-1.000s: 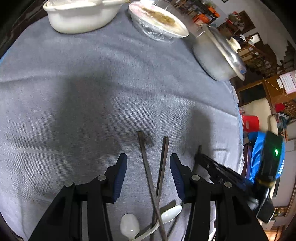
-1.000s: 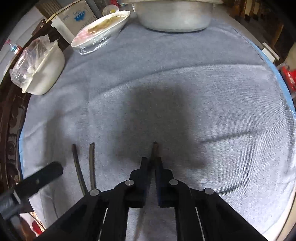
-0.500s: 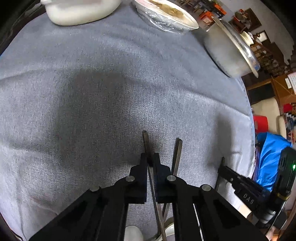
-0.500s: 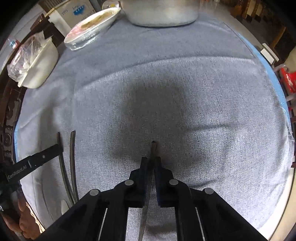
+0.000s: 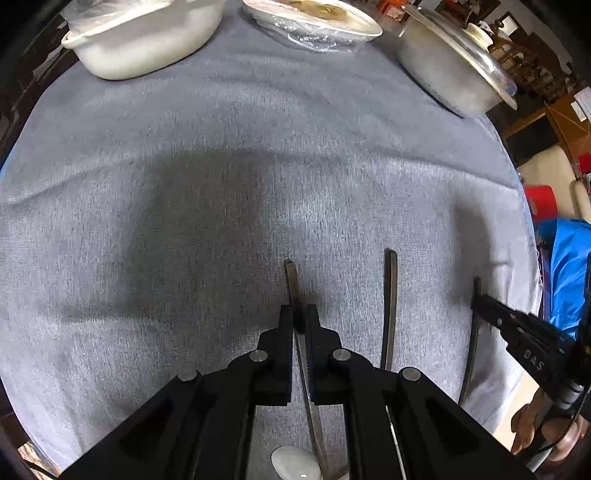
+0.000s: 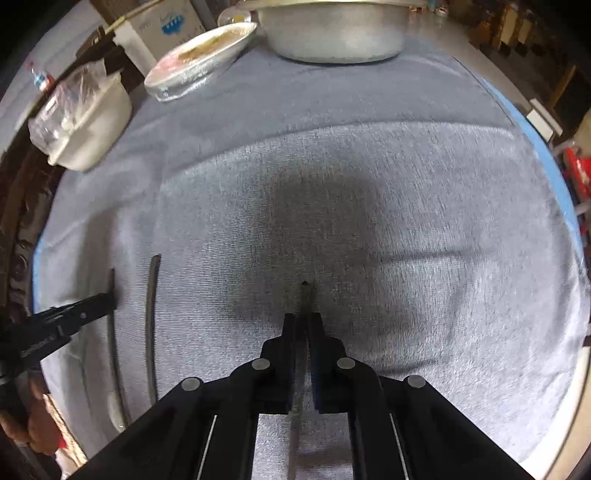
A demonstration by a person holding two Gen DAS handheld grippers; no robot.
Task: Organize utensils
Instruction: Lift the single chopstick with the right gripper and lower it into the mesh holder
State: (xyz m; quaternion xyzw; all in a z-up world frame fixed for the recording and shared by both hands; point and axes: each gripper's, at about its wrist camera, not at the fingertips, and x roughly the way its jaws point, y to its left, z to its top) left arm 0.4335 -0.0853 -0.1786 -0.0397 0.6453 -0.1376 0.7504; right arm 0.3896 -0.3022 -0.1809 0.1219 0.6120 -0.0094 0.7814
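Utensils lie on a grey cloth (image 5: 221,177) that covers the round worktop.

Far edge of worktop: metal pot with lid (image 5: 454,70); white casserole dish (image 5: 144,40) with plastic film over it; shallow plate of food under cling film (image 5: 314,22). All three stand well apart from the utensils.

Left gripper (image 5: 300,317): fingers pressed together on a dark chopstick (image 5: 291,277), pinching it a little below its tip. Lower end of the stick runs back under the gripper body.

Right gripper (image 6: 302,325): fingers likewise pinched on another chopstick (image 6: 305,295), tip poking out beyond them. In the left wrist view this gripper shows at the right edge, with a hand (image 5: 535,428) on its handle.

Between the two gripped sticks, a third chopstick (image 5: 390,302) lies free on the cloth, roughly parallel to them.

White spoon bowl (image 5: 295,463) at the near edge, just beside the left-held stick's lower end; whether they touch is unclear.
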